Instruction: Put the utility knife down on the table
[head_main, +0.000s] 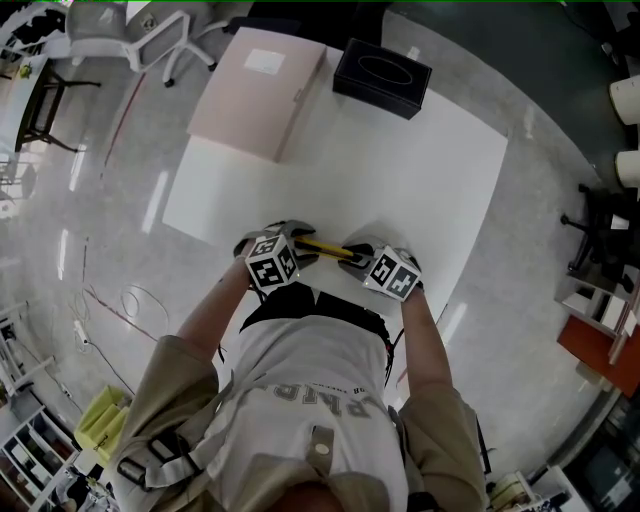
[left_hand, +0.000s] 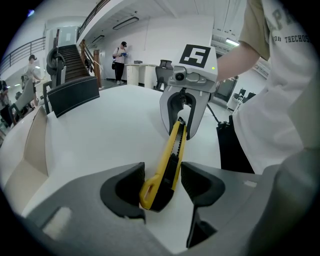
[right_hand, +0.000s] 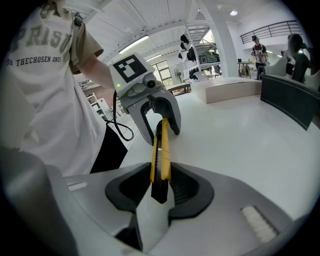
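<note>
Utility knife (head_main: 322, 247): long slim bar, yellow plastic shell with a black slider strip down one face, rounded yellow butt with a slot through it
Knife's place: spans from one claw to the other, one end between each pair of jaws, held clear above the table top beneath them
Right claw (right_hand: 161, 187): jaws set narrow and clamped on the knife's dark end; both pads press on its flat sides and the body runs straight out ahead of the jaws
Right claw's make: smooth grey moulded shells, black rubbery pads with fine ribs on the inner faces
Left claw (left_hand: 162, 187): jaws stand wide; the yellow butt lies slantwise in the gap, its end by one pad and the body close by the other, sitting loose rather than pinched
Left claw's make: same grey shells, black scooped pads
Marker cubes (head_main: 272, 262): white, printed with black squares, one on top of each claw
Table (head_main: 400, 170): white, smooth, faintly glossy, rectangular, under both claws
Black box (head_main: 382, 77): well beyond the claws at the far edge, oval slot in its top
Pink box (head_main: 258, 92): flat, pale, matt, far beyond the left claw
</note>
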